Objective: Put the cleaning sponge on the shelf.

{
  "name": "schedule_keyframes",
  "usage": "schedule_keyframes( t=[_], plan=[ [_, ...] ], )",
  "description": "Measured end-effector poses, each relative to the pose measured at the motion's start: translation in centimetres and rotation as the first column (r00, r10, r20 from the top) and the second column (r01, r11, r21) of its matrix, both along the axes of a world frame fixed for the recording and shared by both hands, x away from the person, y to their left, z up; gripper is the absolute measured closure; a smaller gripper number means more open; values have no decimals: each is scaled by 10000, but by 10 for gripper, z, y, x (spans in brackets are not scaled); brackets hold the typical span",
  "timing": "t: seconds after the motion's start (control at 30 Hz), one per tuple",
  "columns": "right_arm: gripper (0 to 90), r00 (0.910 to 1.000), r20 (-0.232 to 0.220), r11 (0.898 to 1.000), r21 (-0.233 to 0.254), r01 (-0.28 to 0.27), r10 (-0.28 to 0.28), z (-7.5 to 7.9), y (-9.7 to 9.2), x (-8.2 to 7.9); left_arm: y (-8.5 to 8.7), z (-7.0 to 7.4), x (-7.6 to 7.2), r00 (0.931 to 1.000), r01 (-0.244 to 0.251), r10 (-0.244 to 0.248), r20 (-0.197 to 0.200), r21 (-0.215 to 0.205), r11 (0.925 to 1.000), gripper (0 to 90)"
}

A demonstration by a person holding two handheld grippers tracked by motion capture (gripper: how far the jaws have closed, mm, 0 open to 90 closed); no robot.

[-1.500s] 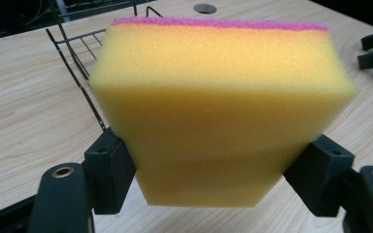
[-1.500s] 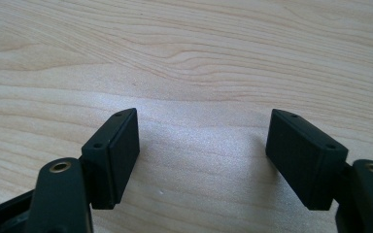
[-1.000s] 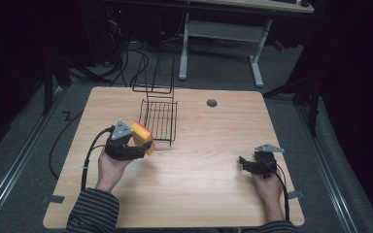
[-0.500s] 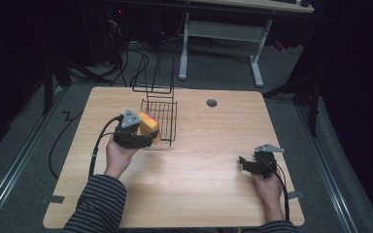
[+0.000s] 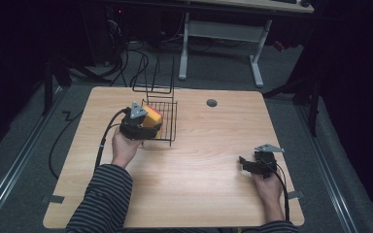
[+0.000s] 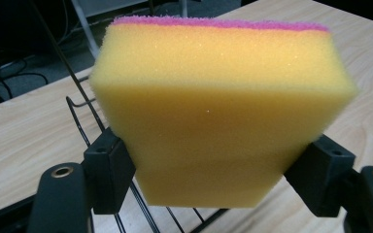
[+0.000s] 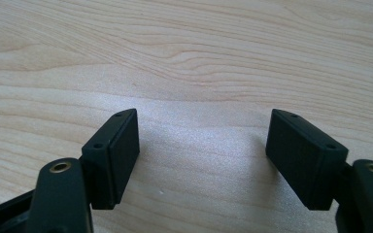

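A yellow sponge (image 6: 218, 116) with a pink scouring layer on its far side is squeezed between the two black pads of my left gripper (image 6: 213, 182). In the high view my left gripper (image 5: 143, 127) holds the sponge (image 5: 152, 119) at the left rim of a black wire basket (image 5: 167, 121) on the wooden table (image 5: 199, 184). Basket wires (image 6: 80, 121) run just behind and below the sponge in the left gripper view. My right gripper (image 5: 245, 163) rests low over the table at the right, and in the right gripper view my right gripper (image 7: 201, 155) is open over bare wood, nothing between its pads.
The basket's tall wire handle (image 5: 155, 77) rises at the table's far edge. A round grey cable port (image 5: 211, 103) sits in the tabletop near the far edge. Beyond the table are dark floor, cables and a white desk frame (image 5: 223, 34).
My left hand has carried the sponge to the right and away from the person, from beside the basket to over its left rim. The right hand and gripper have stayed still.
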State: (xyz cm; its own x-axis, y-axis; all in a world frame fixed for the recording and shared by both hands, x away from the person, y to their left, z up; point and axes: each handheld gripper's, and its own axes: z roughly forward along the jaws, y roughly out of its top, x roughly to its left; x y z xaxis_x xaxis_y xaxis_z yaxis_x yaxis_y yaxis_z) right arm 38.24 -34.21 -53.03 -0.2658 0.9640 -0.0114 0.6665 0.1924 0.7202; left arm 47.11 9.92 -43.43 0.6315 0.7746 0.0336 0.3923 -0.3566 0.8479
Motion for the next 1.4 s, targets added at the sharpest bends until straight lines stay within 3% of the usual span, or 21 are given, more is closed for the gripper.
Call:
schedule_keyframes(
  t=[0.27, 0.43, 0.47, 0.6, 0.83, 1.07, 1.4],
  plan=[
    [284, 10000, -2, 10000, -8, -11, 11, 0, 0, 0, -7, -9, 15, 9996, -260, 261, -136, 132, 9996, 268],
    [284, 10000, 5, 10000, -15, -25, 25, 0, 0, 1, -11, -13, 26, 9992, -376, 376, -122, 8, 9993, 266],
    [284, 10000, -6, 10000, -7, -25, 25, 0, 0, 1, -11, -16, 30, 9988, -462, 459, -184, -179, 9988, 266],
    [284, 10000, 0, 10000, -17, -39, 39, 0, 0, 1, -12, -23, 36, 9974, -630, 623, -359, -187, 9978, 266],
    [284, 10000, 13, 10000, -25, -26, 26, 0, 0, 1, -17, -24, 42, 9972, -626, 631, -395, 139, 9979, 258],
    [284, 10000, 15, 10000, -25, -25, 25, 0, 0, 1, -18, -27, 44, 9967, -694, 696, -413, 69, 9976, 253],
    [284, 10000, -4, 10000, -28, -31, 31, 0, 0, 1, -16, -30, 47, 9937, -729, 720, -853, -70, 9973, 223]
  ],
)
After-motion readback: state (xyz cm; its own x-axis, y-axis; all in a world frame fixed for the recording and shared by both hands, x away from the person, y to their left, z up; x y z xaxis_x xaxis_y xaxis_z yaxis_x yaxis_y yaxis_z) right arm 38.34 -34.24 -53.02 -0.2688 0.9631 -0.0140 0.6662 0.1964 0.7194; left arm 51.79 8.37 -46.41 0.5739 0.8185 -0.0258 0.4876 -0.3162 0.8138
